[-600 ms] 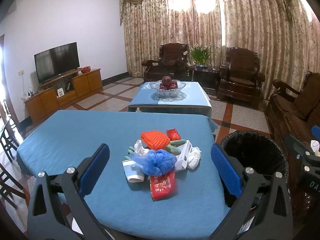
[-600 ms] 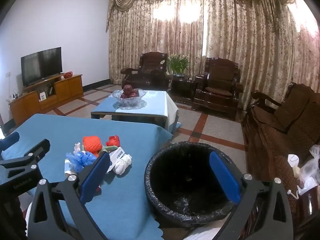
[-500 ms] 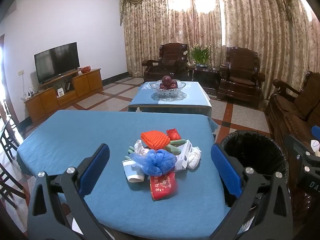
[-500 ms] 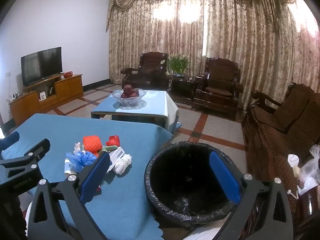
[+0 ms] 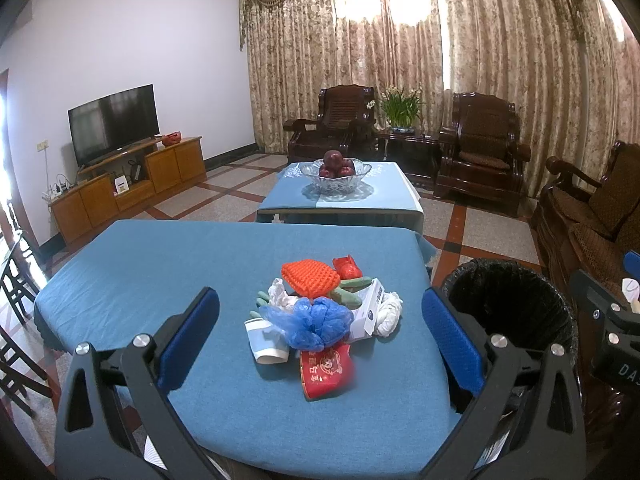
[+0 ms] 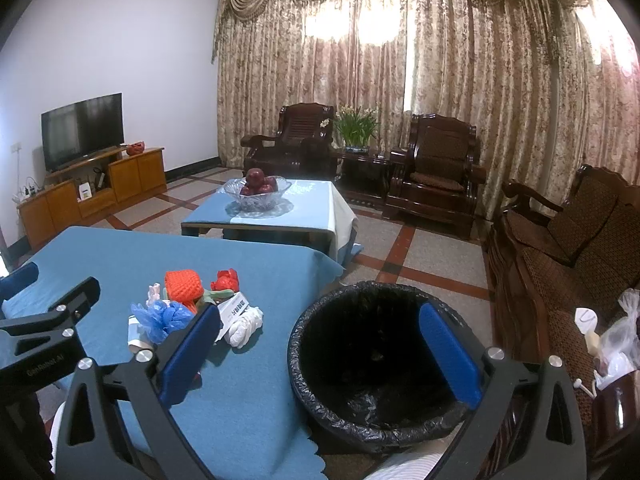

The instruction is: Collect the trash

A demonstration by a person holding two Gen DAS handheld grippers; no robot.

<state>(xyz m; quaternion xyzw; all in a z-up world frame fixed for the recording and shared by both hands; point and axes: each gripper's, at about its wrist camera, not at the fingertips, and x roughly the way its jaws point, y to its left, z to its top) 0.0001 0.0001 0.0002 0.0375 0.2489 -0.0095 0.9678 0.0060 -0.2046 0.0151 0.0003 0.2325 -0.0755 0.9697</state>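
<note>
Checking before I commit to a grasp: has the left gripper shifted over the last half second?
No. In the left wrist view the left gripper frames the trash pile and the black bin exactly as before.

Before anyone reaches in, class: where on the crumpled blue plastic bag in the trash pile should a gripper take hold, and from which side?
Grip the blue plastic bag across its bunched top, coming down from above on the near side. It sits highest in the pile, soft and puffed, so the open left gripper can pinch its folds. From the sides, the paper cup, red packet and white box crowd it.
</note>
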